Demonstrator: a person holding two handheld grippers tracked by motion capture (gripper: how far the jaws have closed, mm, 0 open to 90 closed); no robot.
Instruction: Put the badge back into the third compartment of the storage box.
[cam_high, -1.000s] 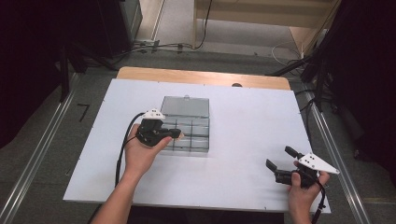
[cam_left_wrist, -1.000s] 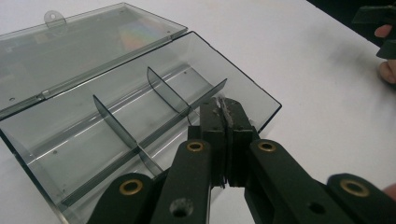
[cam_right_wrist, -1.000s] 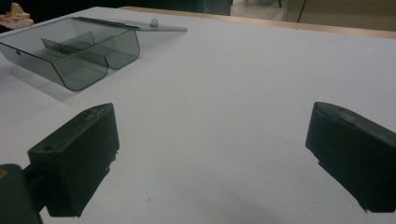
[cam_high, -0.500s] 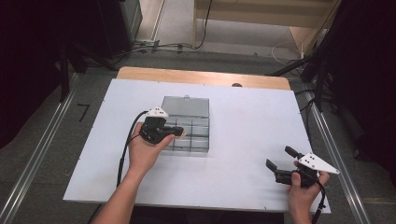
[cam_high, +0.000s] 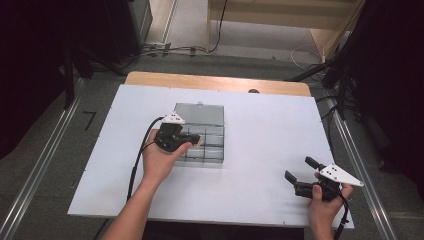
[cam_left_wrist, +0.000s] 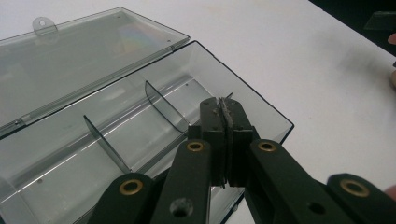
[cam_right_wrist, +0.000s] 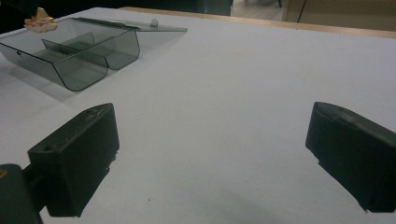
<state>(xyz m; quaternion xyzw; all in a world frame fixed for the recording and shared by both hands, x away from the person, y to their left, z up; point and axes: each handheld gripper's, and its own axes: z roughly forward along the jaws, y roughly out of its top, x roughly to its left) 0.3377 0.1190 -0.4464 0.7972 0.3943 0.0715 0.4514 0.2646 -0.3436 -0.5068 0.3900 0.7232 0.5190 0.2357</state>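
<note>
A clear grey compartment box (cam_high: 212, 152) lies on the white table (cam_high: 270, 130) with its lid (cam_high: 199, 113) folded flat behind it. My left gripper (cam_high: 196, 141) hovers over the box's near row, held by the person's left hand. In the left gripper view the jaws (cam_left_wrist: 226, 106) are pressed together on a thin grey plate seen edge-on, above the right end compartment (cam_left_wrist: 243, 109); two upright dividers (cam_left_wrist: 163, 105) stand in the box. My right gripper (cam_high: 300, 168) rests near the table's front right corner, open and holding nothing (cam_right_wrist: 212, 119). The box (cam_right_wrist: 79, 53) sits far left of it.
A wooden strip (cam_high: 215, 82) runs along the table's far edge. Metal rails (cam_high: 45, 170) flank the table on the floor, with cables (cam_high: 165, 50) beyond. A cable (cam_high: 137, 165) trails from the left gripper. Bare white table lies between the box and the right gripper.
My left gripper has crept a little to the right and farther over the box. The right gripper has stayed where it was.
</note>
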